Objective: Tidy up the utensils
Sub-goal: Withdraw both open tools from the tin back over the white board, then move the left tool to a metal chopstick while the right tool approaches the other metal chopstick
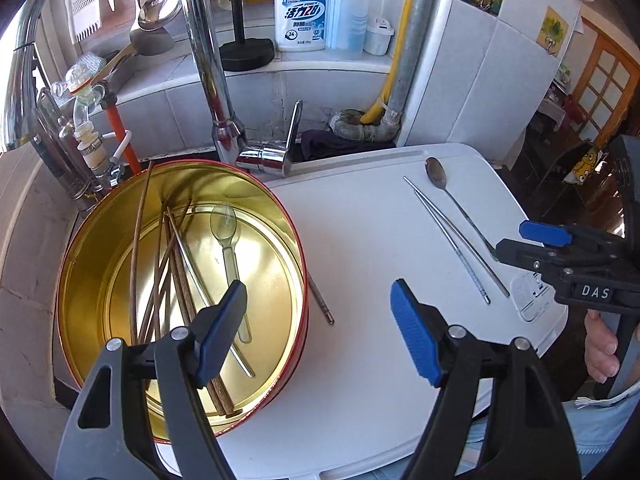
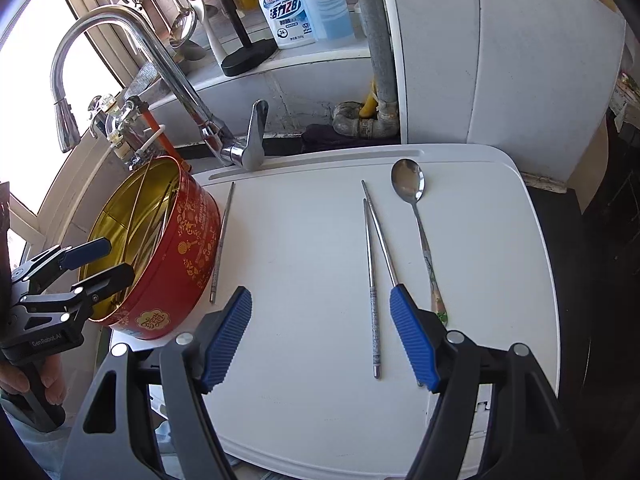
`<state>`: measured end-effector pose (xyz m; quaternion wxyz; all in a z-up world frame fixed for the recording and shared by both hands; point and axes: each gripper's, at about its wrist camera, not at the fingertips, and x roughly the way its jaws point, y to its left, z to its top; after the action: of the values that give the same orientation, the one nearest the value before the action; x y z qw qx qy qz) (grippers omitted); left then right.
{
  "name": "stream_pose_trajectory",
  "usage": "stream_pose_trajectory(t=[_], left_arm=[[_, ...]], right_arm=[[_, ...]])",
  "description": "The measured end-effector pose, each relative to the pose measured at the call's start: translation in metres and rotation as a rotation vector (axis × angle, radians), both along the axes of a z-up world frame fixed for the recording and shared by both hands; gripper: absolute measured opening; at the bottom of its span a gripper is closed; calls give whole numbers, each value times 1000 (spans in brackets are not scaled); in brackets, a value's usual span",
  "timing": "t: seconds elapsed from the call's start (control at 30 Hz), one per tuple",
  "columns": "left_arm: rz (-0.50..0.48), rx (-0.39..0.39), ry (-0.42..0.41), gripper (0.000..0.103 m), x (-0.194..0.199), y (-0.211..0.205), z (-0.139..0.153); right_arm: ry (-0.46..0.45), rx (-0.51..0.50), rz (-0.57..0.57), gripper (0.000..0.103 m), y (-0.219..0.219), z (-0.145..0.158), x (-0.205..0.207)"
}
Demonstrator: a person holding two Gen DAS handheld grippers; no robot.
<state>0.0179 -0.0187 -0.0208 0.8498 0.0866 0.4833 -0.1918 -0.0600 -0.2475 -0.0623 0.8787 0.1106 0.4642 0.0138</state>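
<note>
A round red tin [image 1: 76, 292] with a gold inside stands at the left of the white board [image 1: 360, 240]. It holds several wooden chopsticks [image 1: 180, 284], a metal chopstick and a clear plastic spoon [image 1: 226, 236]. My left gripper [image 1: 318, 292] hangs open over the tin's right rim, nothing between its fingers. One metal chopstick [image 2: 222, 240] lies on the board beside the tin [image 2: 188, 240]. Further right lie a pair of metal chopsticks [image 2: 372, 272] and a metal spoon [image 2: 408, 180]. My right gripper [image 2: 320, 294] is open above the board [image 2: 300, 220]; its right finger hides one chopstick's near end.
A chrome faucet [image 2: 160, 64] with its lever [image 2: 256, 132] rises behind the board. A soap bottle [image 1: 302, 12] and a black stand [image 1: 246, 54] sit on the back ledge, pipes [image 1: 404, 60] in the corner. The board's right edge drops off to a dark floor.
</note>
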Motion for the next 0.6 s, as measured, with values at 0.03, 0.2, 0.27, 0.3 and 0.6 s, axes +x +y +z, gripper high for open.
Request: stream_pose_trajectory(t=[0.03, 0.2, 0.27, 0.3, 0.6], left_arm=[[-1, -1, -1, 73, 0, -2, 0], [-17, -4, 6, 73, 1, -8, -2], [-27, -2, 9, 73, 0, -11, -3], [-30, -2, 12, 73, 1, -13, -4], [-92, 4, 25, 73, 7, -37, -9]], right_arm=[[0, -2, -2, 73, -2, 0, 0], [8, 2, -23, 73, -12, -3, 2], [9, 1, -28, 73, -14, -4, 3], [9, -2, -31, 73, -15, -4, 3], [37, -29, -61, 73, -23, -14, 5]])
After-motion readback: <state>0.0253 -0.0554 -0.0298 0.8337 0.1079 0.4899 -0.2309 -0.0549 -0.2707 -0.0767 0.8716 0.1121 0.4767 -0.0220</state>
